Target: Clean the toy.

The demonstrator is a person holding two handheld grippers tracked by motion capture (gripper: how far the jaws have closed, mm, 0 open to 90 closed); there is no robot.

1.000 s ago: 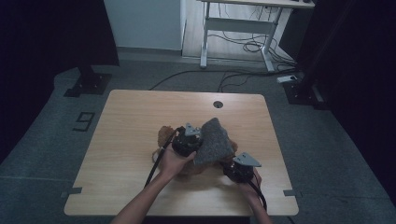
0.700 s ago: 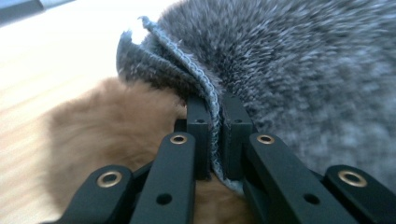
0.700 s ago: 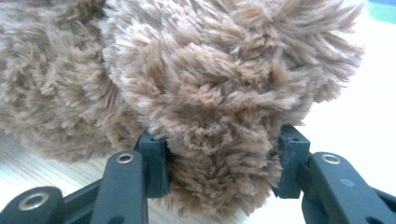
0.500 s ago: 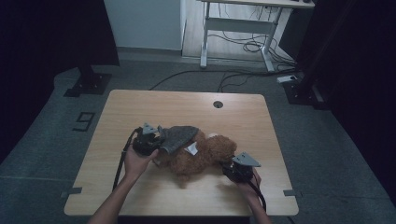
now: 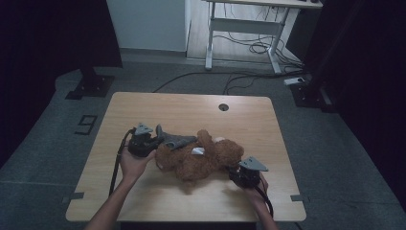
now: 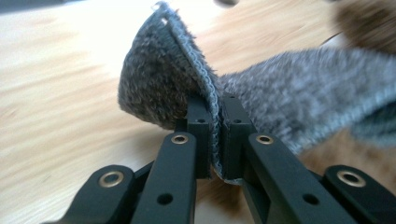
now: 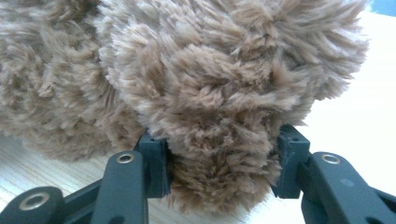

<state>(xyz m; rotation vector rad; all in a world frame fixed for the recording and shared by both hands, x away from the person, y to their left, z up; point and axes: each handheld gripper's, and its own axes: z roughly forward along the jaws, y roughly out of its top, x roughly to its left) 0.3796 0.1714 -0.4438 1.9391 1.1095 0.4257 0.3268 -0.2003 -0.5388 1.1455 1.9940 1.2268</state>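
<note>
A brown teddy bear (image 5: 201, 160) lies on the wooden table (image 5: 191, 110). A grey knitted garment (image 5: 176, 140) stretches from the bear toward the table's left side. My left gripper (image 5: 155, 140) is shut on the garment's hemmed edge (image 6: 212, 100), which folds up between the two black jaws. My right gripper (image 5: 238, 173) is at the bear's right end; its pads press on both sides of a furry brown limb (image 7: 219, 154) of the bear.
The table has a round cable hole (image 5: 223, 107) near its far edge. Beyond it stand a white desk frame (image 5: 249, 28) and loose cables (image 5: 258, 48) on the floor. Dark stands flank the table at left (image 5: 91, 81) and right (image 5: 311, 91).
My left gripper has pulled the grey garment leftward off the bear's middle; it hung bunched above the bear and now lies stretched low. The right gripper has stayed put.
</note>
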